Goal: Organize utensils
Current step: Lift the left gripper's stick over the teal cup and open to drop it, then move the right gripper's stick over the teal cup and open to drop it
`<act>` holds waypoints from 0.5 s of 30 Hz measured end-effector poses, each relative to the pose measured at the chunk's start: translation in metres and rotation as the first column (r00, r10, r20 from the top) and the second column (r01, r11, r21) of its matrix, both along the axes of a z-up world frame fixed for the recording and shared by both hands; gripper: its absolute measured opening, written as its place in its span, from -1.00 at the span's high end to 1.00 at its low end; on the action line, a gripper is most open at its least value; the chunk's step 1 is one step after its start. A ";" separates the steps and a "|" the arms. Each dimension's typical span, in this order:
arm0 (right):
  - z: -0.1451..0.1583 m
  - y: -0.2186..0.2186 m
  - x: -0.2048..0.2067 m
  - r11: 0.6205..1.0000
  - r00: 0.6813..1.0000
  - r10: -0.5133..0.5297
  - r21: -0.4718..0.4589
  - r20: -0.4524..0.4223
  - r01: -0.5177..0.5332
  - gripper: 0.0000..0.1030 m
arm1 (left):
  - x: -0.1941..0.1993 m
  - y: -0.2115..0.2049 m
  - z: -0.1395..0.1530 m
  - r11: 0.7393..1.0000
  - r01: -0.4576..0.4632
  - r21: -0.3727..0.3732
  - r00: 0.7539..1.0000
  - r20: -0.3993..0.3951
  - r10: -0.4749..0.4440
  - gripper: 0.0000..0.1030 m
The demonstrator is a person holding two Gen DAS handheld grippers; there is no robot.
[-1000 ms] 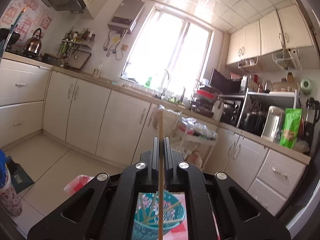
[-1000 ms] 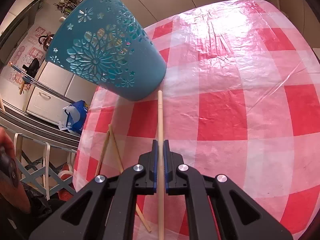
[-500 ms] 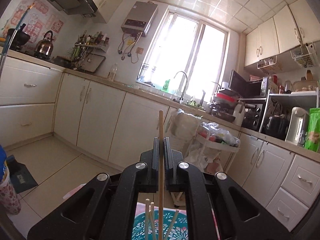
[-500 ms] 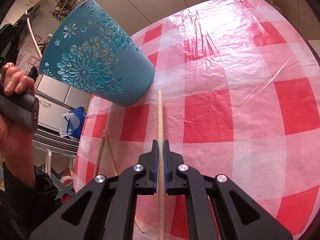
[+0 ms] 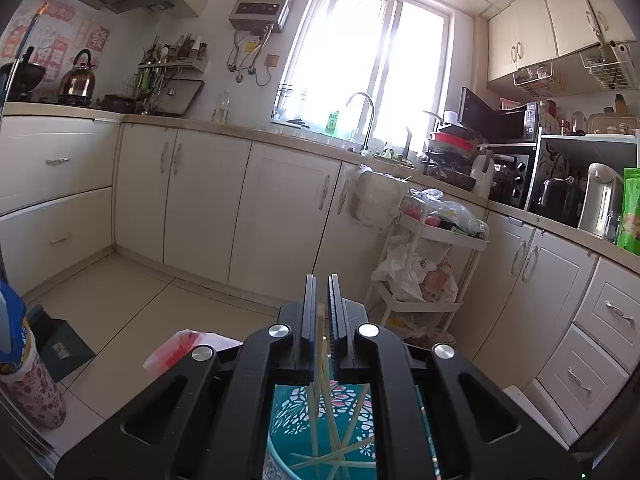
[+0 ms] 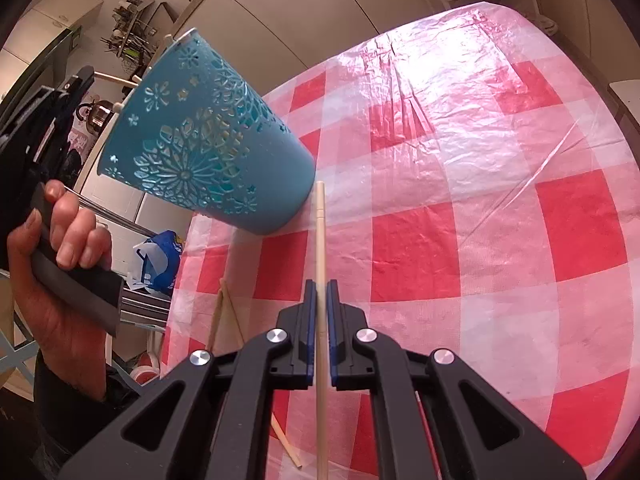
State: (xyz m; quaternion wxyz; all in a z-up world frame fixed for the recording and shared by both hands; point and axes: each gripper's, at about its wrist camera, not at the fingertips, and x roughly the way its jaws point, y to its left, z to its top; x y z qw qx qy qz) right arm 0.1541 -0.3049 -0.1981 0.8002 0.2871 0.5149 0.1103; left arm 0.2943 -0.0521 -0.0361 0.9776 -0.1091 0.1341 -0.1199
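Left gripper (image 5: 322, 300) above the teal holder (image 5: 296, 420), right gripper (image 6: 320, 304) clamped on a wooden chopstick (image 6: 320, 240).
From my left camera the jaws sit almost together. A pale stick (image 5: 322, 356) ends low in the slit, and I cannot tell if the pads touch it. The holder's rim is cut off by the gripper body. From the right camera, a hand (image 6: 60, 248) grips a handle beside the holder, which stands at the checked tabletop's (image 6: 480, 160) left edge. Loose chopsticks (image 6: 224, 312) near that edge run partly behind my right gripper.
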 end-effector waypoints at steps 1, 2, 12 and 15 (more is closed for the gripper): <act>0.002 -0.001 0.000 1.000 1.000 -0.007 0.004 0.007 0.007 0.88 | -0.004 0.002 0.002 1.000 0.004 0.002 1.000 -0.005 -0.004 0.82; 0.004 -0.003 0.000 1.000 1.000 -0.014 0.010 0.013 0.014 0.88 | -0.008 0.003 0.004 1.000 0.008 0.004 1.000 -0.009 -0.008 0.75; 0.042 -0.024 -0.010 0.990 0.975 -0.138 0.061 0.176 0.129 0.88 | -0.056 0.063 0.021 0.988 -0.133 -0.080 0.990 -0.056 0.129 -0.49; 0.077 -0.020 -0.014 0.988 0.942 -0.152 0.038 0.301 0.148 0.88 | -0.055 0.085 0.017 0.968 -0.212 -0.132 0.974 -0.110 0.198 -0.59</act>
